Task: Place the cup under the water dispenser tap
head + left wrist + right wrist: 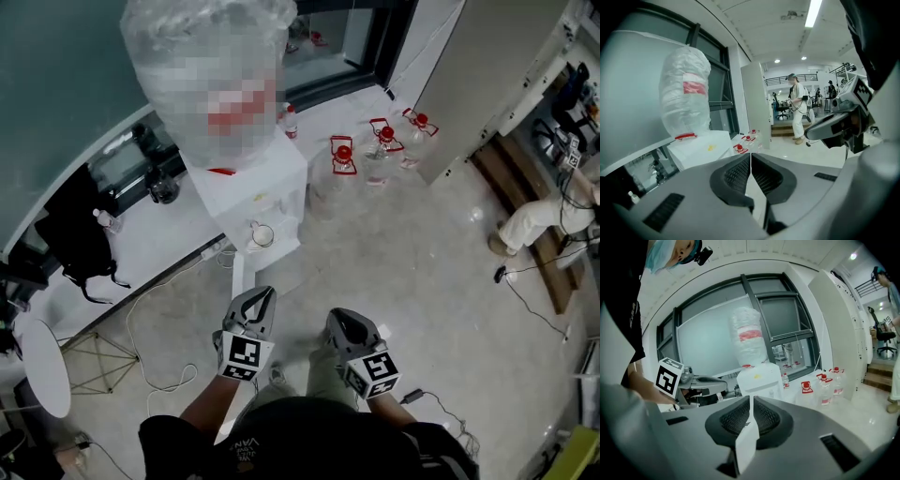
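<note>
**A:** Closest to the lens is the left claw point(750, 154). How does it stand?

**B:** It is pressed together, with nothing between the dark ribbed pads point(738, 176). The right claw point(751, 398) is pressed together too and carries nothing.

**A:** And where is the cup point(262, 235)?

**B:** It stands in the recess of the white water dispenser point(281, 178), a little above the middle of the head view. It is well apart from both claws, which are at the lower centre.

**A:** Is there any writing?

**B:** Each claw has a cube point(246, 356) with black-and-white square markers, but no letters. The big bottle point(684, 89) on the dispenser, wrapped in plastic, has a red label point(694, 87). Its print I cannot read. On the floor point(422, 244), at the upper centre, stand small bottles point(343, 155) with red caps.
</note>
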Demonstrator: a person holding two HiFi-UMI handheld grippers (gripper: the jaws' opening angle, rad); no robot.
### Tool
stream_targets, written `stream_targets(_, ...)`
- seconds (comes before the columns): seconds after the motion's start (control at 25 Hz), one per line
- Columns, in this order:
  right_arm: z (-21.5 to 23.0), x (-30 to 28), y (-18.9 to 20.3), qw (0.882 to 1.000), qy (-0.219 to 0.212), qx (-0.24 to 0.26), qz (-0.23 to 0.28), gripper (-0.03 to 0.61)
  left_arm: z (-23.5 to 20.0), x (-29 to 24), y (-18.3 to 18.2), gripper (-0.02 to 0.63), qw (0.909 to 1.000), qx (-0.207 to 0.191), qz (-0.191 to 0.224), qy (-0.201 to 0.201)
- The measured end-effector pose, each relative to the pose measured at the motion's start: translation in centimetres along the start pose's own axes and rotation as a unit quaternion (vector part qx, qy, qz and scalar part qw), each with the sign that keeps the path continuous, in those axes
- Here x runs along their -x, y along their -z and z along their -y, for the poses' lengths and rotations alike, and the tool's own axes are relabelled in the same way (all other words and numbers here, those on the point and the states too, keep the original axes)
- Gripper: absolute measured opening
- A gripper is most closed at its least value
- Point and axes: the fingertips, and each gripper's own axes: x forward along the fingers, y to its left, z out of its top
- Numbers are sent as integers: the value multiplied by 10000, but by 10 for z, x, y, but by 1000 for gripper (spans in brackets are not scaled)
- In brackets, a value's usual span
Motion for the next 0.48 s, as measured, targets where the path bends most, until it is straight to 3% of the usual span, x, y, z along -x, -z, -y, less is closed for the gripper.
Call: stream_targets(0.48,-65,58,-31,9977,382,250,508,46,17,121,-25,25,9976,26,678,155)
